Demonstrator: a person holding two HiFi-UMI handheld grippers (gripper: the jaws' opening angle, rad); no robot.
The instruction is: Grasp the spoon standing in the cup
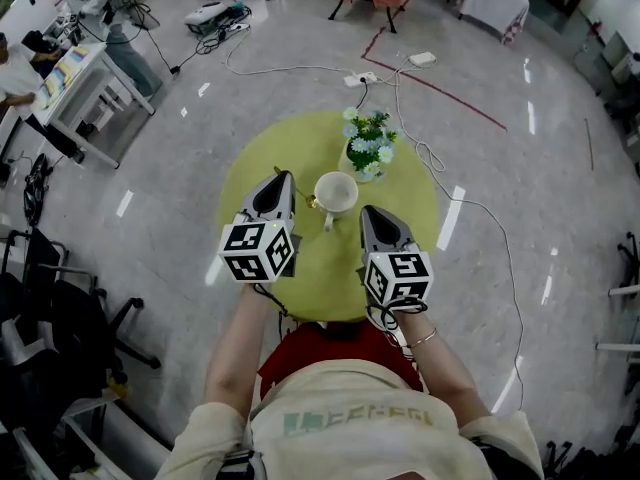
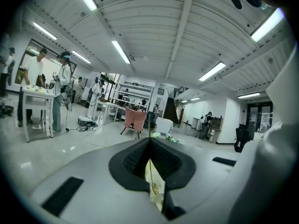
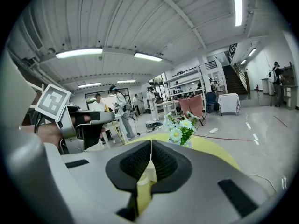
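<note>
A thin gold spoon (image 2: 155,186) is pinched between the jaws of my left gripper (image 2: 150,141), its handle poking up past the fingertips and its bowl hanging below them. In the head view the left gripper (image 1: 284,178) hovers just left of the white cup (image 1: 336,192), which stands on the round yellow-green table (image 1: 258,168). My right gripper (image 1: 368,211) sits right of the cup and nearer me; its jaws (image 3: 151,143) are shut with nothing between them. The right gripper view also shows the left gripper (image 3: 74,125) off to the left.
A small pot of white and blue flowers (image 1: 368,144) stands just behind the cup, also seen ahead of the right gripper (image 3: 182,129). Cables and a power strip (image 1: 360,79) lie on the floor beyond the table. People work at white tables (image 1: 85,73) far left.
</note>
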